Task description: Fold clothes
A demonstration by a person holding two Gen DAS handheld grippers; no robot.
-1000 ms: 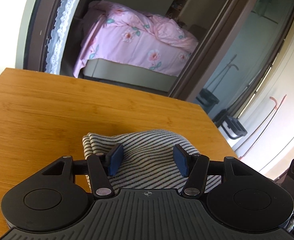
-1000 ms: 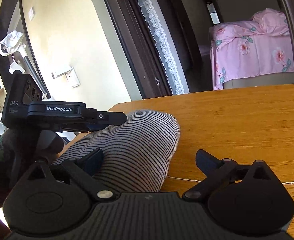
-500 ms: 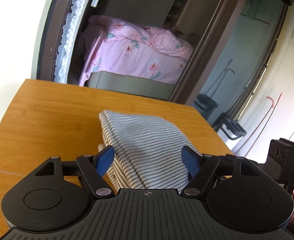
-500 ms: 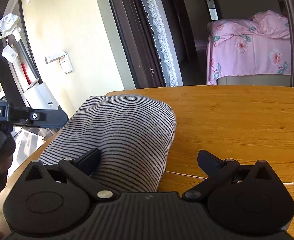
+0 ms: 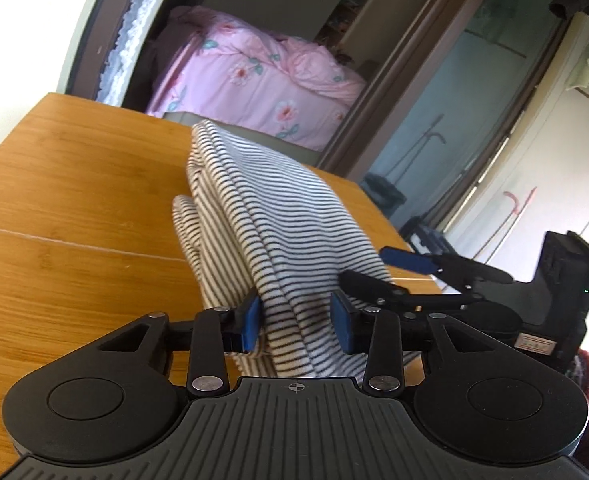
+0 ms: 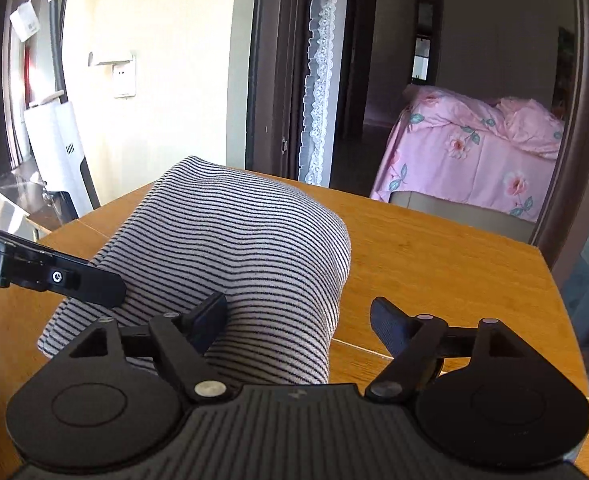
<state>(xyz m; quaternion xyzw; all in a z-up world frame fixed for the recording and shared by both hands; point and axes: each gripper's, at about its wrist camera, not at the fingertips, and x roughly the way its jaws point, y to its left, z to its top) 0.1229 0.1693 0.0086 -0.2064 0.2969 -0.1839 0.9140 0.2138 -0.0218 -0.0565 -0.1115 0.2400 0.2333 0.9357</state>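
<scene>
Left hand-held gripper (image 5: 296,326): jaws set at a moderate gap, with a thick folded edge of the striped garment (image 5: 278,216) lying between the blue pads (image 5: 250,322). The left pad appears to touch the cloth; the right pad stands just clear of it. Whether the cloth is actually pinched cannot be told.

Right hand-held gripper (image 6: 298,320): jaws spread wide. The left finger (image 6: 208,316) is pressed against or tucked under the near side of the garment; the right finger hangs over bare wood, holding nothing.

Reason for hold: judged as a two-sided support. Each tool takes one side of the bundle so the stacked layers stay together while it is shifted or turned for the next fold.

Garment position: folded into a thick, rounded bundle on the wooden surface (image 5: 66,208), starting at the near edge between the two tools and running toward the far side. Several layers show at its left edge.

Surface seam: a pale line crosses the wood beneath the near part of the bundle.

Containers: none visible on the surface; the garment rests directly on the wood.

Far background: a doorway with a lace curtain edge (image 6: 314,80) opens onto a bed with a pink floral cover (image 6: 474,156).
</scene>
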